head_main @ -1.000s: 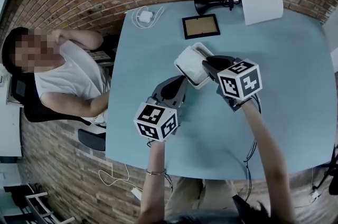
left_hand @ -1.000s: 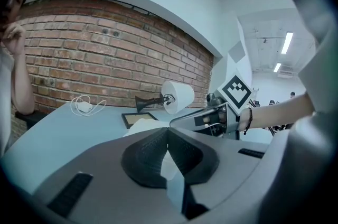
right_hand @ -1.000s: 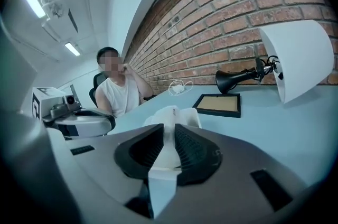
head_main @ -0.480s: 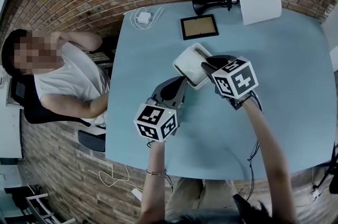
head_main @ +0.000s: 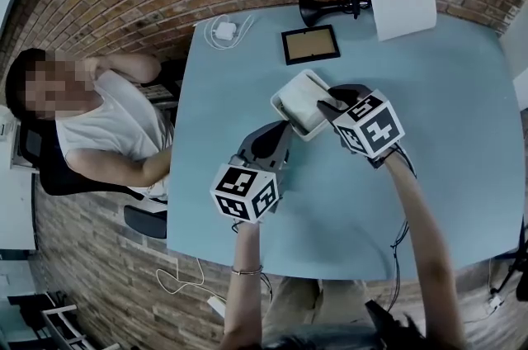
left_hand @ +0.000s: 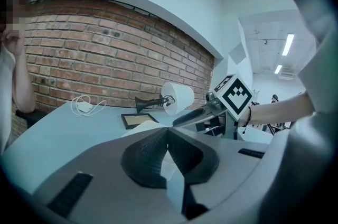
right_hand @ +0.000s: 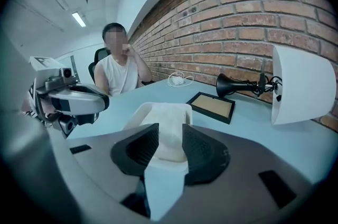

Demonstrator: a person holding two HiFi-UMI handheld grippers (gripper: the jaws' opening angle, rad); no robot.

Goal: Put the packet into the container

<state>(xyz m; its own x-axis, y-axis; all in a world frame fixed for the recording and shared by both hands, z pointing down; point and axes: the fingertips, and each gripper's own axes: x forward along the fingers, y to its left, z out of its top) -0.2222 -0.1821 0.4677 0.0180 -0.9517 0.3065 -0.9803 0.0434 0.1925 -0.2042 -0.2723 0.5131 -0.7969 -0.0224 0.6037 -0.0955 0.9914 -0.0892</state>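
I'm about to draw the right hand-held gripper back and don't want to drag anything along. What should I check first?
1. Packet lies in the container: ok.
2. Right hand-held gripper has let go: ok. Its jaws are opening, with the packet between them but the pads off it.
3. Packet's near end is inside the rim: cannot tell, the jaws cover it.
4. Left hand-held gripper is out of the way: ok. Its jaws are together and empty, beside the container.
5. Container sits flat on the table: ok.
6. Picture frame and lamp stand apart from the container: ok.
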